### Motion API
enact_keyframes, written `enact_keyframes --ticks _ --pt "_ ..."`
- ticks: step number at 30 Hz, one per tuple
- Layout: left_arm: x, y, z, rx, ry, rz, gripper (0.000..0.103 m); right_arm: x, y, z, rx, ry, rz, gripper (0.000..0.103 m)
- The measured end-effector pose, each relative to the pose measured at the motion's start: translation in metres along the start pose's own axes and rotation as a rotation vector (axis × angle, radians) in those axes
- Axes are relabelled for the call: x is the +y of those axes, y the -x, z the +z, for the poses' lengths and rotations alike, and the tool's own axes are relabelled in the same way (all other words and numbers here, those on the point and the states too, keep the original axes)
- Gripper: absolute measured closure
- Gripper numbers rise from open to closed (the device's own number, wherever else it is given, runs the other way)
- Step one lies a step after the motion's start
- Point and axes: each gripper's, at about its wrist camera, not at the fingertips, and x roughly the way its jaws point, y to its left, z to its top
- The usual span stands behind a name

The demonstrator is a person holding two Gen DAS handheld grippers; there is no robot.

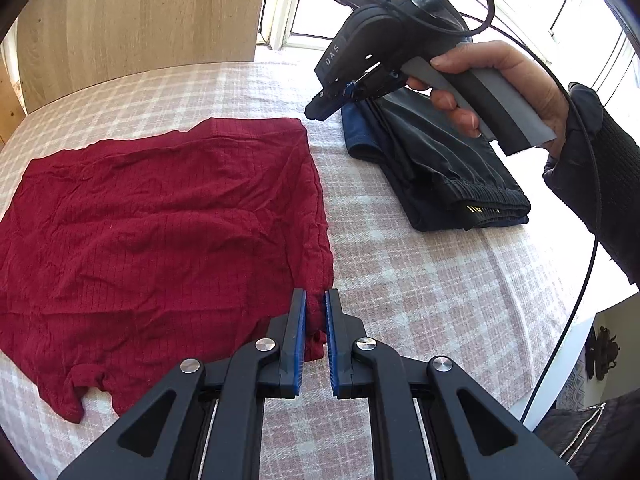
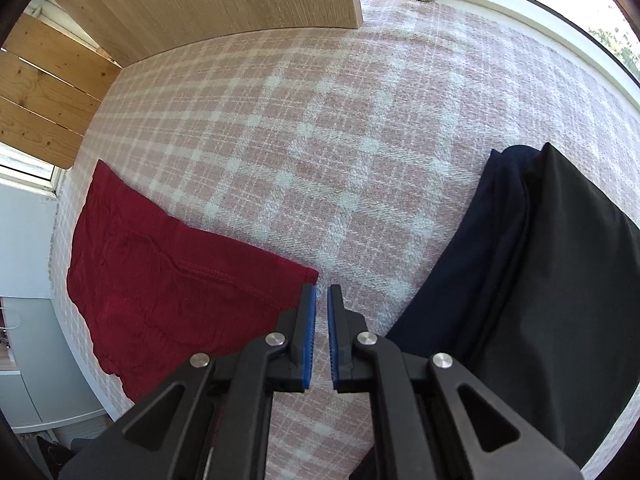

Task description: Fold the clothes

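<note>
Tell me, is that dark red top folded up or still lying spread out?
Mostly spread: the dark red ribbed top lies flat on the pink checked cloth. The left hand-held gripper pinches its near corner. Whether it is already folded once, I cannot tell.

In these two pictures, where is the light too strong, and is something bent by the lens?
Left wrist view: the window is blown white and the bed edge curves. Right wrist view: even light; the wooden board bows; the red garment is sharp.

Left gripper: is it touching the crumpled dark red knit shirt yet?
Touching. The left wrist view shows the left gripper with a corner of the dark red knit shirt pinched between its blue pads.
</note>
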Motion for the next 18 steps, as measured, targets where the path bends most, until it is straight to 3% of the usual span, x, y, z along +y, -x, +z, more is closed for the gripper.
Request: enact_keyframes --ticks 3,18 --pt "-0.001 0.000 -0.001 0.002 -0.005 0.001 0.094 0.013 -0.006 0.002 0.024 0.009 0.007 0.085" --pt "0.005 0.007 -0.003 -0.014 0.017 0.021 0.094 0.055 -0.028 0.011 0.068 -0.071 0.088 0.076"
